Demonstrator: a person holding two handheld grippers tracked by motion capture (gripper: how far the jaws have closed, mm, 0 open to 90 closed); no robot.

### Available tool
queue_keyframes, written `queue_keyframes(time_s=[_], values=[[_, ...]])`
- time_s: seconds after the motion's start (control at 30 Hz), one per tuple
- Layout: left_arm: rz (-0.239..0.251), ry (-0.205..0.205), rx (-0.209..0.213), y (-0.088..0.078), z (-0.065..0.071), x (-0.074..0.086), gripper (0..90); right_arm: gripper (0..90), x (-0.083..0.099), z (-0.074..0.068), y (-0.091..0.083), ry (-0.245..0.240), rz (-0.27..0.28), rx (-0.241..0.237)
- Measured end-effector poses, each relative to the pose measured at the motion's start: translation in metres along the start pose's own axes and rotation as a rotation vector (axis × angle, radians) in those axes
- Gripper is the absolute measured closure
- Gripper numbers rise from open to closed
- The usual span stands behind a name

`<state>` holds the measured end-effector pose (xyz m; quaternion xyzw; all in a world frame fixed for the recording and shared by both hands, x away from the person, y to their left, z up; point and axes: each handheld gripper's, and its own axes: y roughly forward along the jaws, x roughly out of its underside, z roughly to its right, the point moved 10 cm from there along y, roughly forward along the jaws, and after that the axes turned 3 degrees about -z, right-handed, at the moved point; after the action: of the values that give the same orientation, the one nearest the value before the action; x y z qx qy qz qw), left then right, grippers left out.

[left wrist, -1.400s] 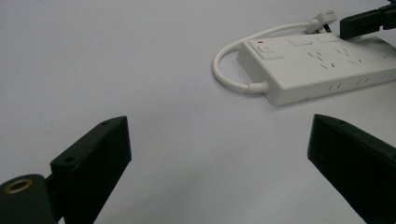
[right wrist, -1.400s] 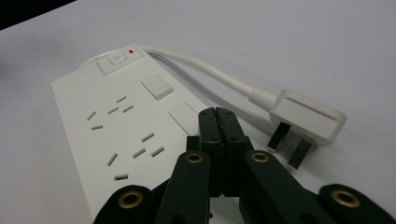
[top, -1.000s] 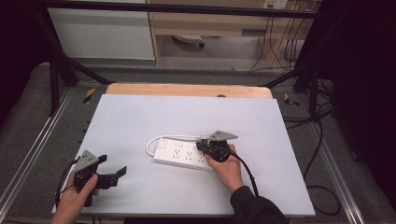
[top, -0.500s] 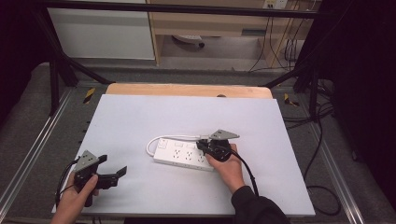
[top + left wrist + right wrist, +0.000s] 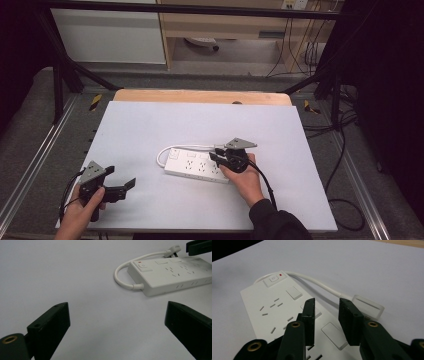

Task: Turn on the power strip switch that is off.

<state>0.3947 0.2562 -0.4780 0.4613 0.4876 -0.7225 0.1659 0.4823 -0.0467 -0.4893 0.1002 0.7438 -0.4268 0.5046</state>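
A wide white table [image 5: 150, 125] lies under both grippers, with a strip of bare wood along its far edge. On it, near the middle and just under the right gripper [image 5: 218, 156], rests a white power strip [image 5: 197, 165], flat, its long body running out to the left of that gripper's jaws. In the right gripper view the jaws hang close above the strip's top face, parted by a narrow gap with nothing between them, set over the row of square blank covers; the switch [image 5: 272, 279] with its small red mark sits at the strip's end beyond them. The strip's white cable [image 5: 125, 272] loops from that switch end and runs along the far side to a plug [image 5: 172, 250] lying just ahead of the right gripper's tips. The left gripper [image 5: 122, 186], held in the person's left hand [image 5: 80, 215] near the table's front left corner, stands well apart from the strip, its jaws spread wide and holding nothing; in its own view the strip lies ahead and to the right of them.
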Motion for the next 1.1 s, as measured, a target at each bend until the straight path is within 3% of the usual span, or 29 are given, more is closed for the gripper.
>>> queue_keyframes(time_s=[0.57, 0.8, 1.1], values=[[0.000, 0.004, 0.002, 0.000, 0.001, 0.000, 6.3, 35.1, -0.006, 0.002, -0.003, 0.008, -0.009, 0.025], [0.001, 0.007, 0.002, 0.000, 0.001, 0.000, 6.3, 4.9, -0.006, 0.005, -0.003, 0.029, -0.024, 0.040], [-0.001, 0.006, 0.001, 0.000, 0.001, 0.000, 6.3, 6.2, -0.017, 0.009, -0.013, 0.014, -0.006, 0.046]])
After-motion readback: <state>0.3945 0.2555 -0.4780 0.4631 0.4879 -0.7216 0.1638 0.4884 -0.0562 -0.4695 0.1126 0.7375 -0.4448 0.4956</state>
